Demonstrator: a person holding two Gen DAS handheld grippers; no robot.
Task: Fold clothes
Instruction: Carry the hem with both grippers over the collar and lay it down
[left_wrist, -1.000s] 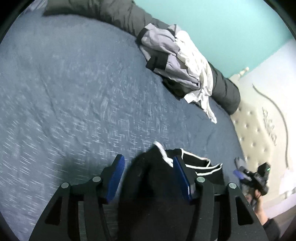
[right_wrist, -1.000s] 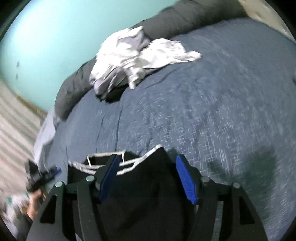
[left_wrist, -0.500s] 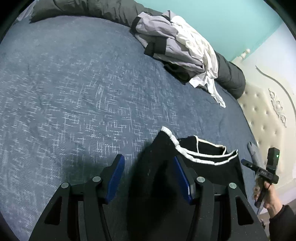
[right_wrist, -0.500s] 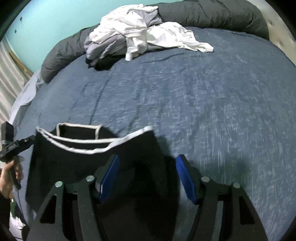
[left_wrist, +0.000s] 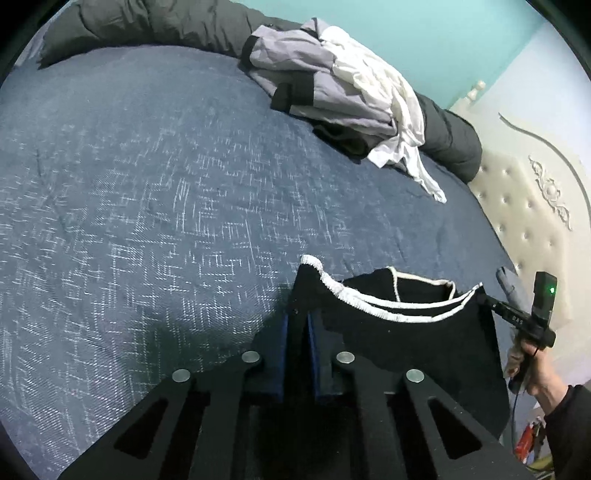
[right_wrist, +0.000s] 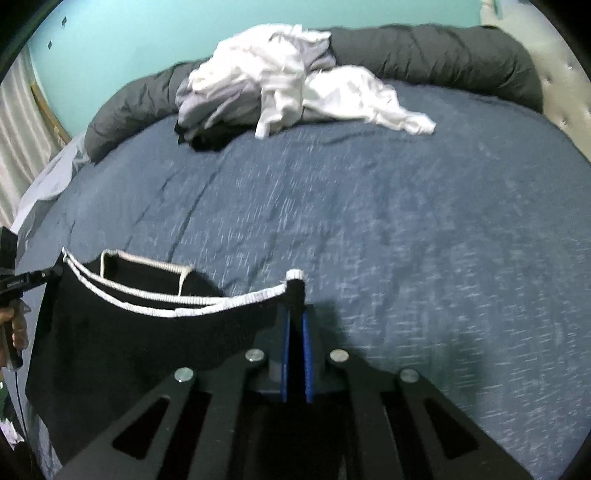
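Note:
A black garment with white ribbed trim hangs stretched between both grippers over the blue bedspread. My left gripper is closing its jaws on the garment's left top corner, and the blue pads press on the fabric. In the right wrist view my right gripper closes the same way on the other top corner of the garment, cloth pinched between its pads. Each view shows the other gripper at the far corner: the right gripper and the left gripper, each held by a hand.
A pile of white and grey clothes lies at the far side of the bed against a rolled dark duvet. A cream tufted headboard stands on the right. The turquoise wall is behind.
Both grippers have gone from wide open around the garment's corners to shut on them. Both came down a little and rolled, and the trimmed edge now stretches between them.

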